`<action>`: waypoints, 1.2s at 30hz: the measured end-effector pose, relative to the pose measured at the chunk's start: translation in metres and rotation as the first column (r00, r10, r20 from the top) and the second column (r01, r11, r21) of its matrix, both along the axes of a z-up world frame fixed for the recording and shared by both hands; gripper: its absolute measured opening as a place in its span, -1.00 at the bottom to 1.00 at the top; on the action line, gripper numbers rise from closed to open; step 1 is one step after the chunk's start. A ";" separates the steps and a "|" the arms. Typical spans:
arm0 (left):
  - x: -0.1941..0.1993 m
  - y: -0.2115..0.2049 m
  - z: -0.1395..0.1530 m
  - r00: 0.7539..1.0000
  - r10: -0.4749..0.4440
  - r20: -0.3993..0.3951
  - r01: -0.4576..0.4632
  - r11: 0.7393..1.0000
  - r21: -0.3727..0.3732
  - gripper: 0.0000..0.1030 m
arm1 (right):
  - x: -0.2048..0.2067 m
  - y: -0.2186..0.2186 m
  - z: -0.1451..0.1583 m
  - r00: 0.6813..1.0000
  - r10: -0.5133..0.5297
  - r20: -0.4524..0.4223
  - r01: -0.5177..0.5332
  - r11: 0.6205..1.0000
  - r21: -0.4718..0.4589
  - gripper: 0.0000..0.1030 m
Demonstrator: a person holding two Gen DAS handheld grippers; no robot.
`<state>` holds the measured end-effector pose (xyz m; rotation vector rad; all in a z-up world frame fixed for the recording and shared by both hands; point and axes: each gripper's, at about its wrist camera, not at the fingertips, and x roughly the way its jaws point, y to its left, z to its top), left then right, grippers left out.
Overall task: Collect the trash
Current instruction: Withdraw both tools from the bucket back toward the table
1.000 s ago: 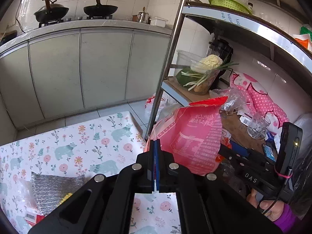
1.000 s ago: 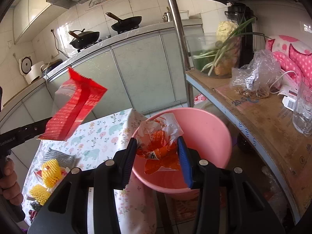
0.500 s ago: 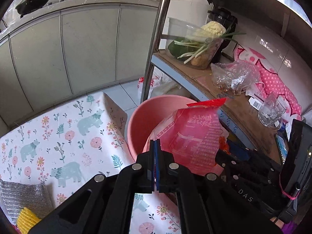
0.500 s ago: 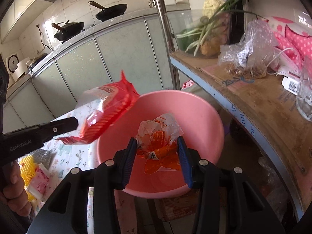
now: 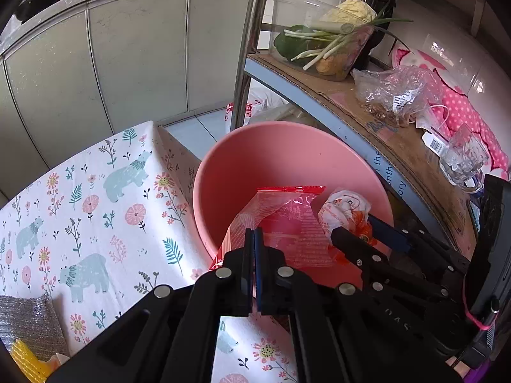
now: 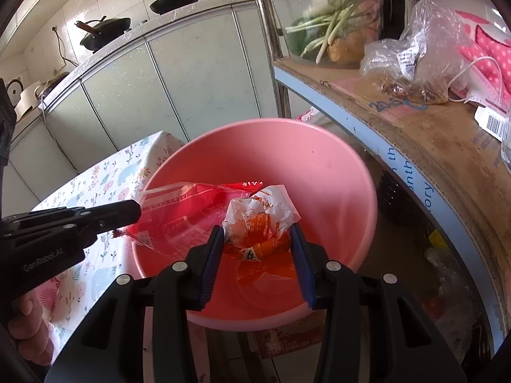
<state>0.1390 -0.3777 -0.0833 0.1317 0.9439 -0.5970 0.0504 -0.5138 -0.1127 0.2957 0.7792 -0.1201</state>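
1. Round pink plastic basin (image 6: 319, 172): fills the centre of the right wrist view and the centre-right of the left wrist view. It stands just beside the edge of the floral bear-print tabletop (image 5: 95, 191), under the cardboard-lined metal shelf (image 6: 431, 146) at the right of both frames. This is the receptacle for the trash.

2. Red and clear plastic snack bag (image 5: 281, 223): held within the basin opening, just right of frame centre in the left wrist view. Its long axis runs from the fingers up and away toward the sealed red top edge. In the right wrist view it lies across the basin's left half, extending from the left gripper toward frame centre.

3. Crumpled white and orange wrapper (image 6: 258, 223): at frame centre in the right wrist view, over the lower part of the basin interior and touching the red bag's far end.

4. Left gripper (image 5: 254, 249): fingers pressed together on the lower edge of the red bag. The bag lies directly ahead of the fingers and over the basin.

5. Right gripper (image 6: 255, 245): fingers set partly apart, clamping the crumpled wrapper between the blue pads (image 6: 210, 255).

6. Assessment: both items appear positioned above the receptacle. The coming move depends on each item hanging inside the rim line; release should then drop both straight in. The bag's near edge sits close to the rim on the tabletop side.
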 end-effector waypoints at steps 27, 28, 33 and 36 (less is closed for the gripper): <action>-0.018 0.043 0.048 0.994 0.100 0.042 -0.096 0.992 -0.087 -0.30 | -0.027 0.019 0.034 0.997 0.037 0.063 -0.037 0.999 0.003 -0.01; -0.022 0.046 0.052 0.993 0.103 0.058 -0.098 0.992 -0.084 -0.30 | -0.031 0.023 0.039 0.996 0.046 0.078 -0.046 0.999 -0.002 -0.01; -0.044 0.060 0.072 0.984 0.117 0.133 -0.109 0.992 -0.067 -0.30 | -0.048 0.041 0.061 0.987 0.083 0.140 -0.082 0.997 -0.012 -0.01; -0.058 0.071 0.081 0.979 0.130 0.156 -0.120 0.990 -0.069 -0.30 | -0.058 0.053 0.074 0.979 0.111 0.173 -0.110 0.994 -0.016 -0.01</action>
